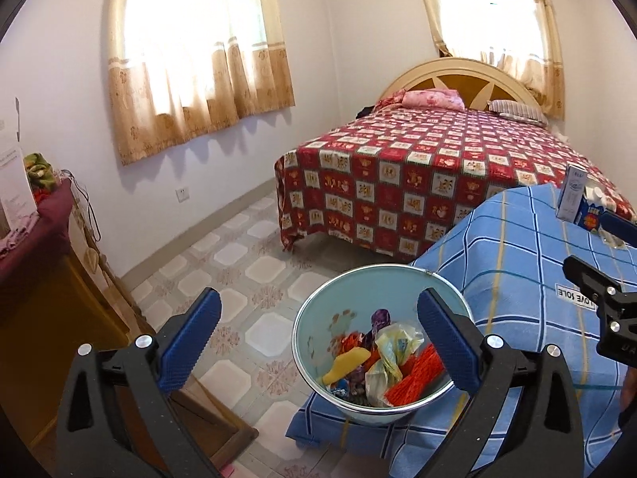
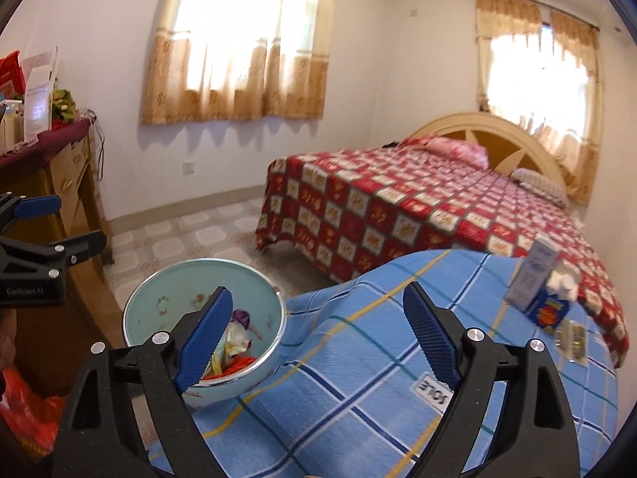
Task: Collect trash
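Note:
A pale blue bin (image 1: 350, 290) stands at the near edge of a blue checked cloth (image 1: 517, 263). Inside it lie crumpled wrappers (image 1: 414, 378) in orange, yellow and purple, plus a clear bag. My left gripper (image 1: 318, 296) hovers over the bin, open, with nothing between its fingers. My right gripper (image 2: 318, 290) is open and empty above the cloth, just right of the bin (image 2: 171, 290). At the cloth's far right stand a white carton (image 2: 531, 279) and a small blue box (image 2: 551, 310), with a clear packet (image 2: 571, 342) lying beside them.
A bed with a red patterned cover (image 1: 418, 175) stands behind the cloth. A wooden dresser (image 1: 47, 286) with clutter on top lines the left wall. Tiled floor (image 1: 239, 263) lies between them. A red plastic bag (image 2: 28, 410) sits low at the left.

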Demonstrator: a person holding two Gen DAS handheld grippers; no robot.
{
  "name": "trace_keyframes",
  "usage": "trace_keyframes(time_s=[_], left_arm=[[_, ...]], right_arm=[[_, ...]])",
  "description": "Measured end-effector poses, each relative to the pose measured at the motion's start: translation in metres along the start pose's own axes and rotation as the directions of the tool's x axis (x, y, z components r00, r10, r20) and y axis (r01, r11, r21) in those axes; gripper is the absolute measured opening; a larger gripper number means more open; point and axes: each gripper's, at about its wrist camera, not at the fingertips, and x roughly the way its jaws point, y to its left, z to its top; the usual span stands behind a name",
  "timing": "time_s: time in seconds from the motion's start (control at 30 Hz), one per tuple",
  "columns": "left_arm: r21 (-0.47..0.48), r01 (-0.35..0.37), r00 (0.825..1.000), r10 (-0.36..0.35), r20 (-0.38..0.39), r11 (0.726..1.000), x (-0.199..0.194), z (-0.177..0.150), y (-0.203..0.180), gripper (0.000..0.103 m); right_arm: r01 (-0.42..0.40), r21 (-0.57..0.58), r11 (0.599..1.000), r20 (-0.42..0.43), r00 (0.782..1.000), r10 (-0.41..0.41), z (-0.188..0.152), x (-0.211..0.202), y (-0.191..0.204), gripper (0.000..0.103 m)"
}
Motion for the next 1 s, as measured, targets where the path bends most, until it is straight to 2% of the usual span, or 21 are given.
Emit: trace_keyframes(time_s=[0.37,1.0], left_arm=[[-0.011,0.0,0.999,0.0,0.04,1.0,-0.017,0.005,0.001,0.097],[-0.007,0.001,0.999,-0.001,0.039,1.0,-0.019,0.005,0.0,0.097]], right_arm=[[0.028,0.022,0.999,0.043,0.999,-0.029,0.005,-0.026,-0.02,0.087],[0.028,0.042,0.999,0.045,0.999,-0.03,0.005,-0.033,-0.023,0.088]])
